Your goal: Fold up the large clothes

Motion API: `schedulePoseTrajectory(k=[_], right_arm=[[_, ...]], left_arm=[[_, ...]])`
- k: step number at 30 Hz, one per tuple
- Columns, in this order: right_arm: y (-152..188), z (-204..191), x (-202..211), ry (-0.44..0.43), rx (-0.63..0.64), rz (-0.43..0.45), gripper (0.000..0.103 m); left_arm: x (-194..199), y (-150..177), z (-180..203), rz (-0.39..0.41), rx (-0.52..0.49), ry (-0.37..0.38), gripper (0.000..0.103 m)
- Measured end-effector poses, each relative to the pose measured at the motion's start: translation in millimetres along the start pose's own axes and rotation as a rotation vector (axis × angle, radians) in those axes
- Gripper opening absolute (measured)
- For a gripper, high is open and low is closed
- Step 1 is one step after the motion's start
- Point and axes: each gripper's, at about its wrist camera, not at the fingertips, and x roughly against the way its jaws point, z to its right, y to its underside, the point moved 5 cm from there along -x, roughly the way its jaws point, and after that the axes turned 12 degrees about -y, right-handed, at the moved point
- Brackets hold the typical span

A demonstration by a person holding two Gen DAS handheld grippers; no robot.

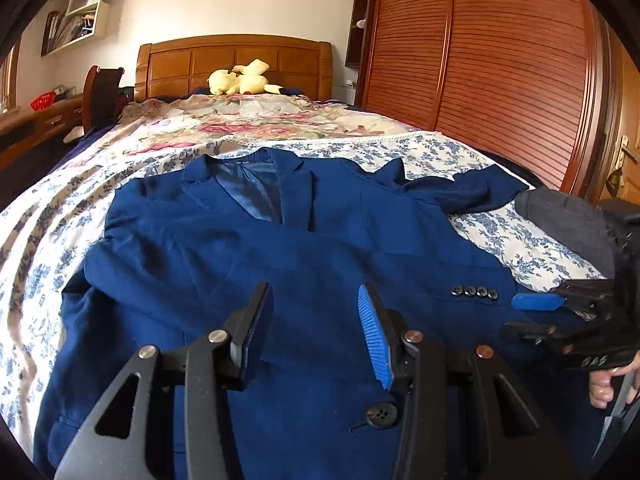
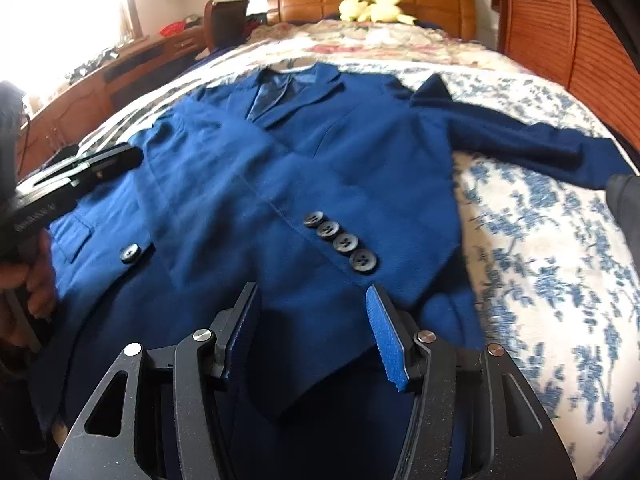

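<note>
While the blue jacket lies face up on my bed's floral sheet, one sleeve folded across, both tongs hover above it; left gripper released; right gripper released too, nothing pinched.

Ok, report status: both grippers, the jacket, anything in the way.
Left gripper open, nothing between fingers. Right gripper open, over folded sleeve cuff. Blue jacket flat on bed, one sleeve folded across, other out sideways. Dark cloth beside it, clear.
</note>
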Motion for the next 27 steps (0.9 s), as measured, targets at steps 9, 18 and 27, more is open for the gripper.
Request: schedulePoseTrajectory(k=[9, 18, 27], right_arm=[[-48.5, 41.9, 36.4, 0.13, 0.054, 0.066, 0.061], [-107.8, 155.3, 17.0, 0.34, -0.031, 0.093, 0.069], [-108.3, 263.9, -2.1, 0.457, -0.286, 0.07, 0.069]], left_arm=[[3.4, 2.1, 3.6, 0.016, -0.022, 0.009, 0.043], [3.3, 3.9, 10.5, 0.025, -0.065, -0.009, 0.043], [1.6, 5.0, 11.2, 0.018, -0.072, -0.006, 0.043]])
